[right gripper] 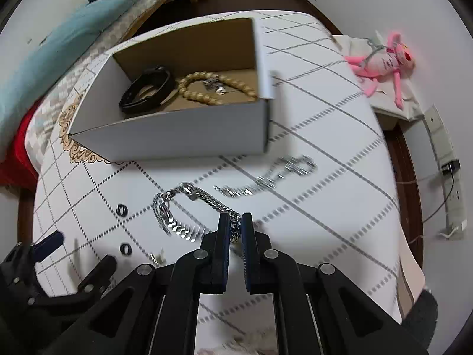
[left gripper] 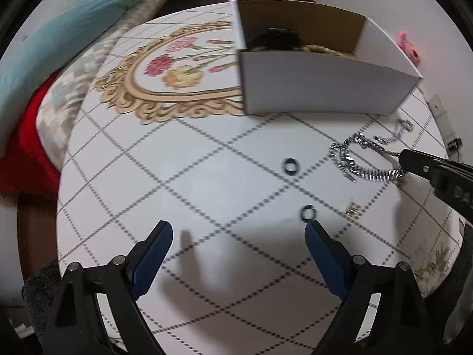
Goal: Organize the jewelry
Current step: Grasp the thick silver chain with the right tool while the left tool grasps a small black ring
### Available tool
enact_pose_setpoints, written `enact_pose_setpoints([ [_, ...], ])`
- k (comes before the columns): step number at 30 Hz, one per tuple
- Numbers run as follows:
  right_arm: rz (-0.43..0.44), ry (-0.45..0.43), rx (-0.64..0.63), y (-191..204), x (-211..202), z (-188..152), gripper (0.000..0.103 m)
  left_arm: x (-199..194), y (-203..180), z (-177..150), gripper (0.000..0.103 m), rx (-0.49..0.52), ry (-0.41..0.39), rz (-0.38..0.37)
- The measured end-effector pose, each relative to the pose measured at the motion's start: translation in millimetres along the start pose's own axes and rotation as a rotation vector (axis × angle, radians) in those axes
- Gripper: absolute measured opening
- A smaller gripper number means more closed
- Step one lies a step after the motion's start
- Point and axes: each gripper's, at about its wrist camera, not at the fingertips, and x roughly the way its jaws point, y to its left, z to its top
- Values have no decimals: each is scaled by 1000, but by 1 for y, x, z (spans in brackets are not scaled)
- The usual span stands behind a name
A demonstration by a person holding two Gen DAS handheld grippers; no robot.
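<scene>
**Right gripper clamped on silver chain; left gripper spread over table**

The right gripper (right gripper: 235, 224) is seen with its fingers closed together on a thick silver curb chain (right gripper: 177, 222); links are pinched between the pads, and the rest of the chain trails left across the table (right gripper: 325, 207) toward its middle. A second silver chain (right gripper: 272, 177) is laid just beyond it, nearer the table's right edge, blurred. Chains counted on the table: two.

The left gripper (left gripper: 239, 233) is held above the table's near edge with its fingers wide apart, nothing between them. Two small dark rings are counted on the table: one ring (left gripper: 307, 212) just beside the left gripper's right fingertip, the other ring (left gripper: 291, 166) farther in toward the middle. One small pale item (left gripper: 353, 208) is noted right of the near ring; what it is cannot be told.

One open white cardboard box (right gripper: 177, 136) is set toward the far side of the table. Inside are counted one black band (right gripper: 146, 91), one beige bead bracelet (right gripper: 217, 88) and a small silver piece (right gripper: 212, 84) within the bead loop.

One pink plush toy (right gripper: 384, 59) is seen beyond the table's far right corner.
</scene>
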Motion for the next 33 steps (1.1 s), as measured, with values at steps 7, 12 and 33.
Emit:
enact_pose_setpoints([
  [7,18,1,58,-21,-11,-15,8,2,-23,0,73,46,-3,-35],
  [12,15,4,60,-26,-8,-10,8,-1,-32,0,44,63,-10,-61],
  [33,183,-67,88,-22,-57,4,5,-33,-10,20,10,-5,-77,-159],
])
